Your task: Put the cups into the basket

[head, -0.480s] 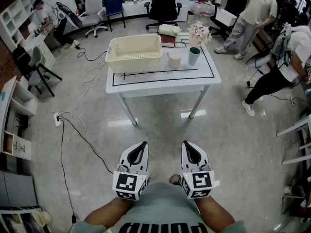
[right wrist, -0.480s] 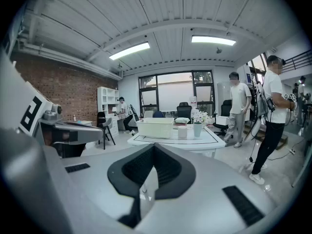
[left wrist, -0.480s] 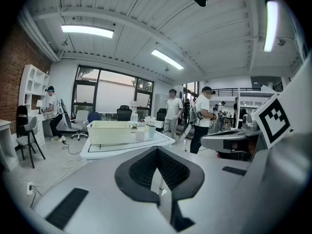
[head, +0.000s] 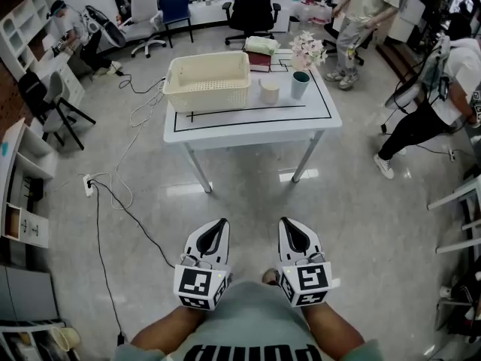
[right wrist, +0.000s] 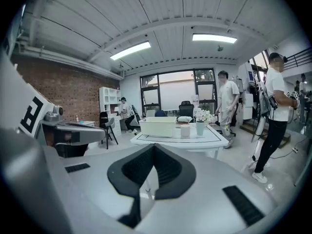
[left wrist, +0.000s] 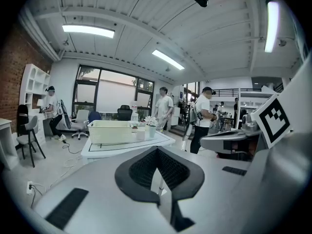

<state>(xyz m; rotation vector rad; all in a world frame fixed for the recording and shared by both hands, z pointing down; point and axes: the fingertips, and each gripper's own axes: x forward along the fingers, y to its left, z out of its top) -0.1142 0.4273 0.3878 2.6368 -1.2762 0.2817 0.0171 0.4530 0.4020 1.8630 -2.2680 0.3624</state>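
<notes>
A cream basket [head: 208,81] stands on the left half of a white table [head: 252,122] across the room. To its right are a cream cup [head: 269,92] and a teal cup [head: 301,86], both upright. My left gripper [head: 219,223] and right gripper [head: 285,222] hang side by side over the floor, far short of the table, both shut with nothing in them. The left gripper view shows the basket [left wrist: 109,130] and the cups [left wrist: 141,133] ahead beyond the left gripper [left wrist: 156,151]. The right gripper view shows the basket [right wrist: 157,126], cream cup [right wrist: 185,130] and teal cup [right wrist: 200,127] past the right gripper [right wrist: 153,147].
White flowers [head: 308,50] and stacked books [head: 261,54] sit at the table's back. Cables [head: 113,194] with a power strip trail over the floor on the left. Office chairs [head: 252,10] stand behind the table. A person [head: 432,104] stands to its right, another [head: 361,17] at the back.
The person at the back right has stepped leftward. Both grippers stay where they were, still shut.
</notes>
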